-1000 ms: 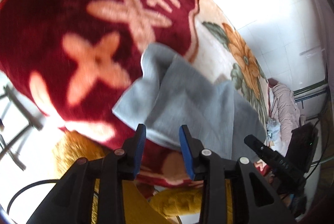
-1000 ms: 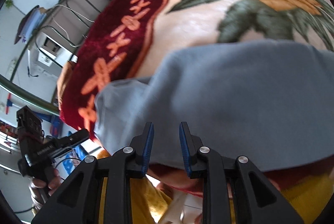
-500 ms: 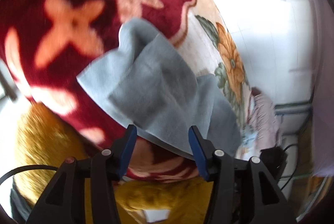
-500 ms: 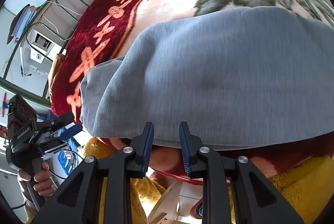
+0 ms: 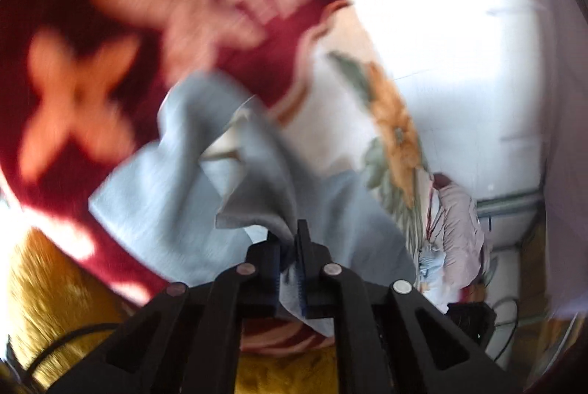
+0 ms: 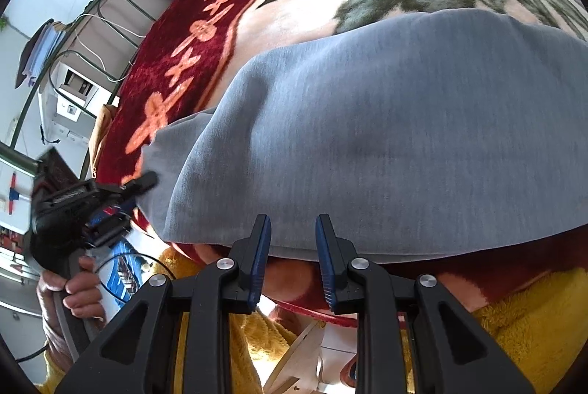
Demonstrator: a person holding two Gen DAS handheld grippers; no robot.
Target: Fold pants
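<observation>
Grey pants (image 6: 386, 137) lie on a red and cream floral blanket (image 6: 205, 26). In the left wrist view my left gripper (image 5: 290, 232) is shut on an edge of the pants (image 5: 257, 188) and lifts a fold of cloth off the blanket; the view is blurred. It also shows in the right wrist view (image 6: 141, 181) at the pants' left end. My right gripper (image 6: 292, 232) is open, its blue-padded fingers just at the pants' near edge, holding nothing.
A yellow fleece cover (image 6: 514, 320) hangs below the blanket's near edge. Metal shelving with boxes (image 6: 73, 63) stands at the far left. A pink garment (image 5: 455, 225) lies beyond the blanket in the left wrist view.
My left gripper has closed on the pants' edge and pulled it up. My right gripper has stayed open and come slightly closer to the pants' near edge.
</observation>
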